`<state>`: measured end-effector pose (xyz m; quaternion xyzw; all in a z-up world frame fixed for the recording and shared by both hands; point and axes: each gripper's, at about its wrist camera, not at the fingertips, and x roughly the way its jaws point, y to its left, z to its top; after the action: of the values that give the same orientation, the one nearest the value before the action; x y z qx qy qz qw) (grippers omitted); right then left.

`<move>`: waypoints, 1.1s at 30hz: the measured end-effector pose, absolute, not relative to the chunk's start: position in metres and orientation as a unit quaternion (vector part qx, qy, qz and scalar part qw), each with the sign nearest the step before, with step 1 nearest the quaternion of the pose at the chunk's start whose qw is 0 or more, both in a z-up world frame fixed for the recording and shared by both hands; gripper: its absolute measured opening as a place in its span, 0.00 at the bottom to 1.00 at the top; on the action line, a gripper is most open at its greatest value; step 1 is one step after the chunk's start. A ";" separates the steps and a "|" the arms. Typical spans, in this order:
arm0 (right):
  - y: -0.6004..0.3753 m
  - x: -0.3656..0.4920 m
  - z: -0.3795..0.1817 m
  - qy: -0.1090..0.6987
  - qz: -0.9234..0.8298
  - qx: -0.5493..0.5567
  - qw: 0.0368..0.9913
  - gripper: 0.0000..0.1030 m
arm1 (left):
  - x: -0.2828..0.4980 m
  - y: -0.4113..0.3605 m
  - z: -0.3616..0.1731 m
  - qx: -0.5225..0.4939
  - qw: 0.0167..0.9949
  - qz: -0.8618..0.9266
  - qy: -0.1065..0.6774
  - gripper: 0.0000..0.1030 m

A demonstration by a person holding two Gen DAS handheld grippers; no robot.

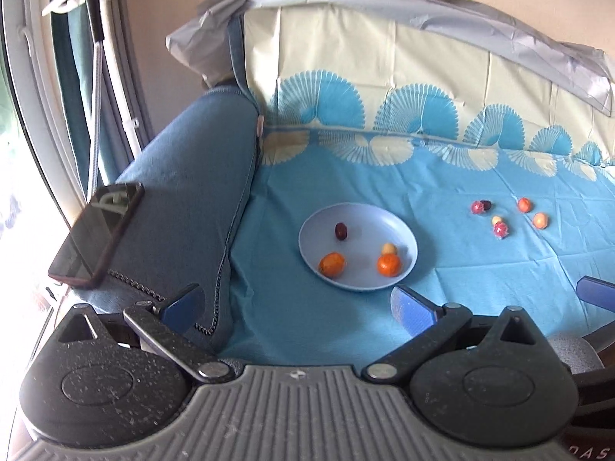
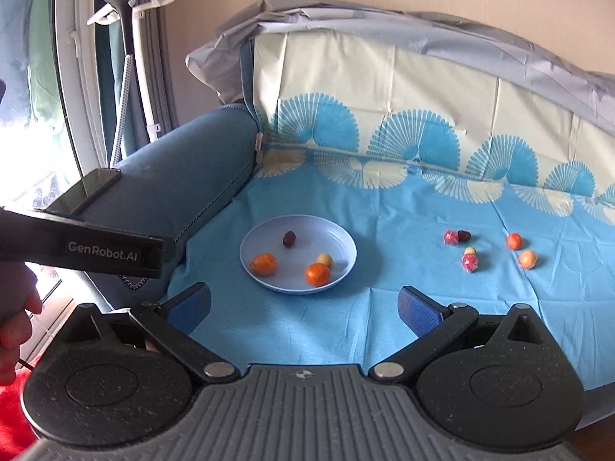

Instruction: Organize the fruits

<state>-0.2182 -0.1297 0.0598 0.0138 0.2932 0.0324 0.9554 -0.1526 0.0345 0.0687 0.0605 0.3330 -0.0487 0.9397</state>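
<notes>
A pale blue plate lies on the blue cloth and holds two oranges, a dark date and a small yellow fruit. To its right on the cloth lie several loose fruits: two red wrapped ones, a dark one, a small yellow one and two orange ones. My left gripper and right gripper both stand open and empty, short of the plate.
A blue sofa armrest at the left carries a phone. The left gripper's body and a hand show at the left of the right wrist view. A patterned cover drapes the backrest. A white stand is by the window.
</notes>
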 end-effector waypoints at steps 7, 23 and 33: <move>-0.131 -0.227 0.067 0.283 0.033 0.022 0.958 0.99 | -0.161 0.033 0.076 0.061 0.942 -0.048 0.328 1.00; -0.127 -0.229 0.068 0.283 0.033 0.024 0.958 0.99 | -0.161 0.038 0.078 0.055 0.940 -0.052 0.331 1.00; -0.127 -0.228 0.067 0.285 0.035 0.021 0.958 0.99 | -0.159 0.039 0.076 0.054 0.940 -0.052 0.333 1.00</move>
<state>-0.2283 -0.1268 0.0667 0.0214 0.2849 0.0354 0.9577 -0.1593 0.0390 0.0759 0.0538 0.3325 -0.0520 0.9401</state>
